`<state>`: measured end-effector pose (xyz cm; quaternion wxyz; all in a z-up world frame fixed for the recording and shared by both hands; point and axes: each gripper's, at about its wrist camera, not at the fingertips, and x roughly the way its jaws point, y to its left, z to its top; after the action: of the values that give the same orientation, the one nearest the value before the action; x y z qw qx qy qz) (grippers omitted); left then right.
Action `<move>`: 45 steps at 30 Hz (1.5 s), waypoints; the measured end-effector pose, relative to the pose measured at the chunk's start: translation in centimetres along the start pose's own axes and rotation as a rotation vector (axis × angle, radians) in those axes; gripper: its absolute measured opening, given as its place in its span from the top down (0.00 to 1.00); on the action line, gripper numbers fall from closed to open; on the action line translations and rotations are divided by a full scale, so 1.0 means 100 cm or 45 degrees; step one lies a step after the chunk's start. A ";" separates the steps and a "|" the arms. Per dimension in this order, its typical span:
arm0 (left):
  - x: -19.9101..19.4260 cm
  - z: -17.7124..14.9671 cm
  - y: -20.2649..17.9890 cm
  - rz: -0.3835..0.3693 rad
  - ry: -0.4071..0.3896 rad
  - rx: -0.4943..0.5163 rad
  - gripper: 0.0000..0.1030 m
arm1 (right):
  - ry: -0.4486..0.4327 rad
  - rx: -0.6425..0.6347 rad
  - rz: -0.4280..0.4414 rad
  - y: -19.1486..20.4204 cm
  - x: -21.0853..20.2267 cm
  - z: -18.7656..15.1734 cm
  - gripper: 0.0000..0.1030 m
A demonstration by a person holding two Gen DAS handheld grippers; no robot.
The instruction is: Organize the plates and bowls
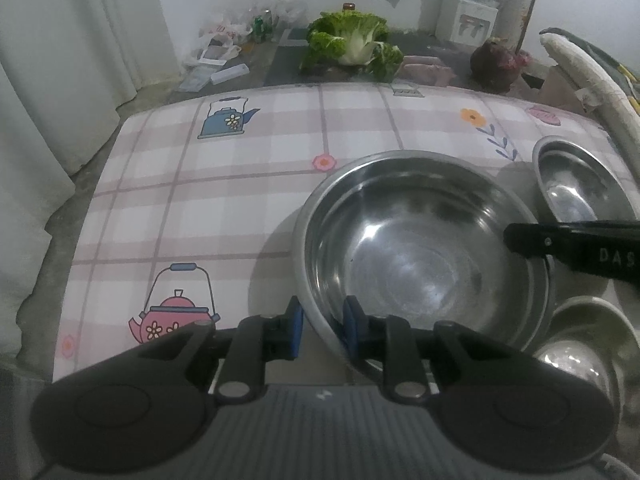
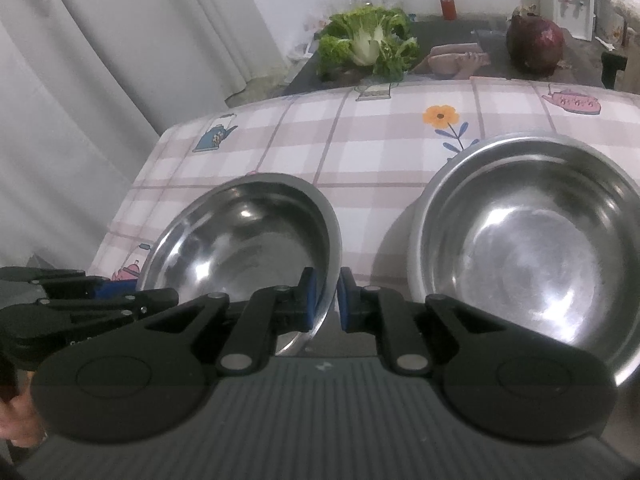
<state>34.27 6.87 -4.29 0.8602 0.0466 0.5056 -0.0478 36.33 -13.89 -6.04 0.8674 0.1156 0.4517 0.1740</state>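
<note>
desk (image 1: 208, 184) with pink plaid cloth, teapot and flower prints, carries all the steel ware.

large steel bowl (image 1: 424, 256): upright on the desk, right of centre in the left wrist view. in the right wrist view the same bowl (image 2: 248, 248) sits low left, tilted by the fisheye.

left claw (image 1: 322, 332): blue pads astride the near rim of the large steel bowl, one pad outside the wall and one inside; a narrow gap shows at the pads, so firm contact cannot be told. right wrist view shows only its black linkage (image 2: 72, 304) at the left edge.

second steel bowl (image 2: 532, 248): upright, right of the large steel bowl, apart from it; fills the right half of the right wrist view. left wrist view shows it small at the far right (image 1: 580, 184).

right claw (image 2: 325, 300): pads close on either side of the right rim of the large steel bowl, slim gap visible. left wrist view shows one black finger (image 1: 568, 246) over that rim.

left wrist view only: smaller bowl (image 1: 588, 344), lower right corner, just beside the large steel bowl.

background, both views: leafy green vegetable (image 1: 352, 44), beyond the desk's far edge.
</note>
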 end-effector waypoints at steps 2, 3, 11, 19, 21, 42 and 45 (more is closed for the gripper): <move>-0.002 0.001 -0.001 0.003 -0.004 0.002 0.78 | -0.003 -0.003 0.003 0.000 -0.002 0.001 0.90; -0.003 0.001 -0.001 0.005 -0.007 0.004 0.78 | -0.005 -0.004 0.004 0.000 -0.004 0.001 0.90; -0.016 0.003 -0.007 0.005 -0.024 0.016 0.78 | -0.020 -0.004 0.009 -0.001 -0.016 0.002 0.90; -0.037 0.008 -0.021 0.006 -0.065 0.036 0.78 | -0.055 0.000 0.018 -0.006 -0.040 0.004 0.90; -0.043 0.010 -0.028 0.005 -0.078 0.046 0.78 | -0.069 0.001 0.018 -0.008 -0.049 0.005 0.90; -0.042 0.037 -0.150 -0.124 -0.131 0.168 0.77 | -0.210 0.106 -0.121 -0.109 -0.140 0.000 0.90; -0.031 0.040 -0.163 -0.134 -0.119 0.177 0.77 | -0.208 0.123 -0.145 -0.127 -0.140 0.000 0.90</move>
<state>34.19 -9.68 -0.17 0.8738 0.0772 0.4622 -0.1300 31.41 -31.18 -0.15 0.9032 0.1452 0.3931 0.0925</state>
